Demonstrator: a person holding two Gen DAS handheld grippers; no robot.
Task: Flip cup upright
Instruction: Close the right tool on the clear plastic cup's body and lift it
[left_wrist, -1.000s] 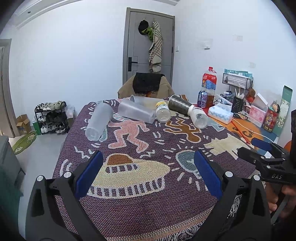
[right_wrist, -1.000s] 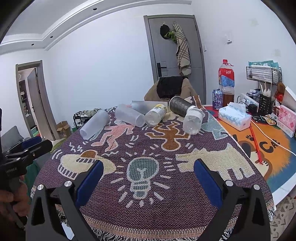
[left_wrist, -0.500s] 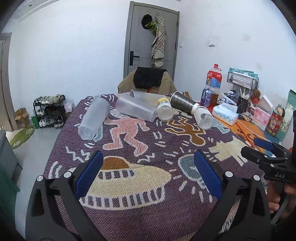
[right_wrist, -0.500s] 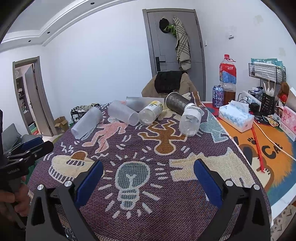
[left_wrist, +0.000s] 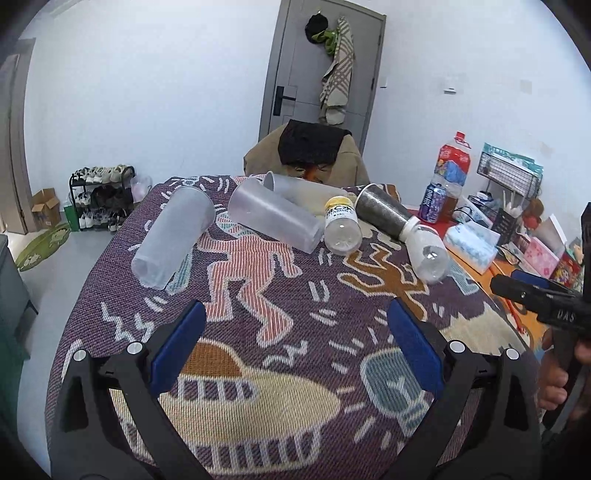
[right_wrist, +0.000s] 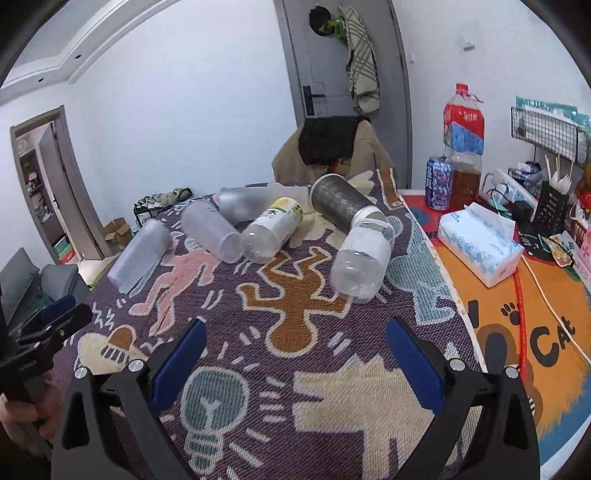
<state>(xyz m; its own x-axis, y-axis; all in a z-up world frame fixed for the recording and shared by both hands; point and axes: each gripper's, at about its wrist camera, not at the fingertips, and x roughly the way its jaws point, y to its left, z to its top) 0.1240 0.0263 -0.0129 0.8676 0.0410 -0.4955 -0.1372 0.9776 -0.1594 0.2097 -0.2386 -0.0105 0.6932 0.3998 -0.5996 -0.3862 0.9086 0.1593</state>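
Several containers lie on their sides on the patterned cloth. A frosted cup (left_wrist: 173, 236) (right_wrist: 142, 254) lies at the left, a second frosted cup (left_wrist: 273, 221) (right_wrist: 212, 230) beside it, a third (left_wrist: 295, 188) (right_wrist: 251, 201) behind. A dark glittery cup (left_wrist: 384, 212) (right_wrist: 341, 205) lies at the back right. My left gripper (left_wrist: 295, 347) is open and empty above the near cloth. My right gripper (right_wrist: 293, 354) is open and empty, short of the clear bottle (right_wrist: 364, 262).
A yellow-capped bottle (left_wrist: 341, 225) (right_wrist: 273, 229) lies among the cups. A tissue pack (right_wrist: 480, 242), a soda bottle (right_wrist: 463, 147), a can (right_wrist: 437, 182) and desk clutter stand on the orange mat at the right. A draped chair (left_wrist: 310, 155) stands behind the table.
Both grippers have moved forward over the cloth toward the lying cups, which now look nearer. Both have stayed open. The cups have not moved.
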